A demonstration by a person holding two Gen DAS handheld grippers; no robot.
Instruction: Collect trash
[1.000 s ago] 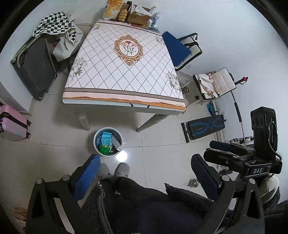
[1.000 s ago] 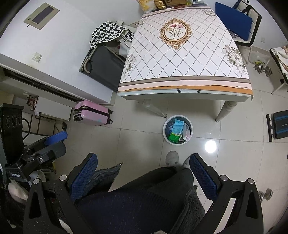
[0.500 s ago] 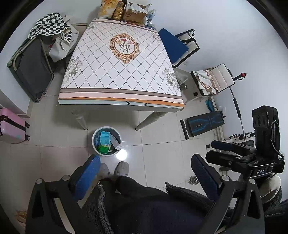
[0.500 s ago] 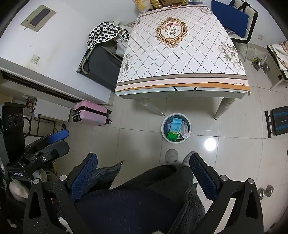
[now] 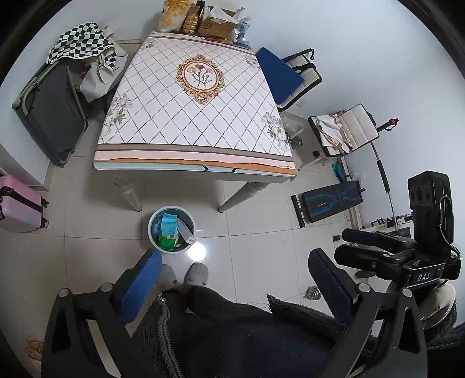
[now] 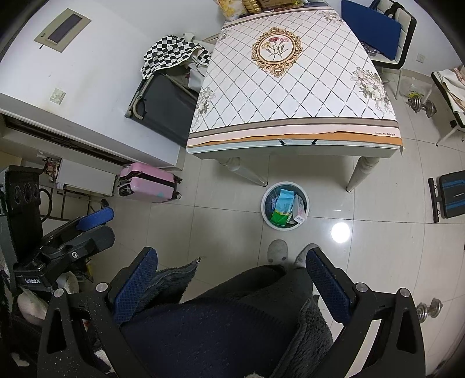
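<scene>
A round white trash bin [image 5: 153,232] stands on the tiled floor just in front of the table, holding a light blue packet, a green packet and a white box. It also shows in the right wrist view [image 6: 265,208]. My left gripper [image 5: 234,274] is open and empty, held high above the floor over the person's legs. My right gripper [image 6: 231,273] is open and empty too, at a similar height. Each gripper shows from the side in the other's view: the right one [image 5: 360,247], the left one [image 6: 96,226].
A table with a diamond-patterned cloth [image 5: 194,116] holds snack bags and a cardboard box [image 5: 216,24] at its far edge. A dark suitcase [image 5: 49,113], a pink suitcase [image 6: 148,183], chairs [image 5: 286,77], a bench [image 5: 331,200] and dumbbells [image 6: 423,104] stand around.
Both grippers have lifted and drawn back slightly, so the table and bin look a little smaller and shifted in view. Both stay open and empty.
</scene>
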